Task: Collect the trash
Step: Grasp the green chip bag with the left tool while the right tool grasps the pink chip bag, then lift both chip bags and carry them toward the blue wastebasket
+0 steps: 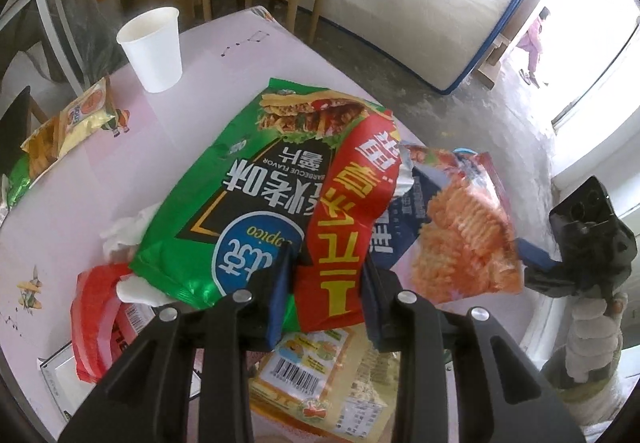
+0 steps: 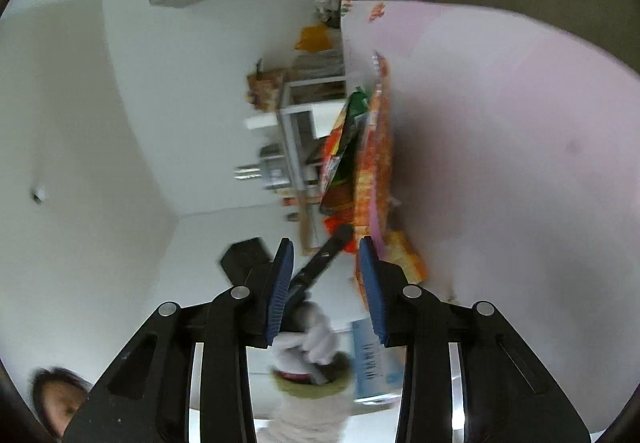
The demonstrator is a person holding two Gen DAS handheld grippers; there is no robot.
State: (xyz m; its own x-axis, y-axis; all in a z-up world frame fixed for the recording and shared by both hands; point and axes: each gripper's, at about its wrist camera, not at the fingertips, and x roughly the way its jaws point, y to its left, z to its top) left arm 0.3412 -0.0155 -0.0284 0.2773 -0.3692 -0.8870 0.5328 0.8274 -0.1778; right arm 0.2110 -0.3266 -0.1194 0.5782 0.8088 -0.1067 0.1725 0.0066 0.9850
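Your left gripper [image 1: 326, 279] clamped on the green chip bag [image 1: 256, 195], your right gripper [image 2: 326, 275] part-open, touching the orange wrapper [image 2: 376, 171], pink table [image 1: 68, 211] beneath, paper cup [image 1: 154, 49] apart.

The left wrist camera looked steeply down along its fingers [image 1: 280, 283] onto the pink table [image 1: 72, 203], very close to the green chip bag [image 1: 224, 195] filling mid-frame. The right wrist camera faced roughly level and rolled sideways, the table [image 2: 500, 123] standing along its right half, blurred. Both views shared the bags, probably the same orange packet [image 1: 468, 235] [image 2: 380, 155]; the right gripper [image 1: 532, 267] showed at the left view's right edge.
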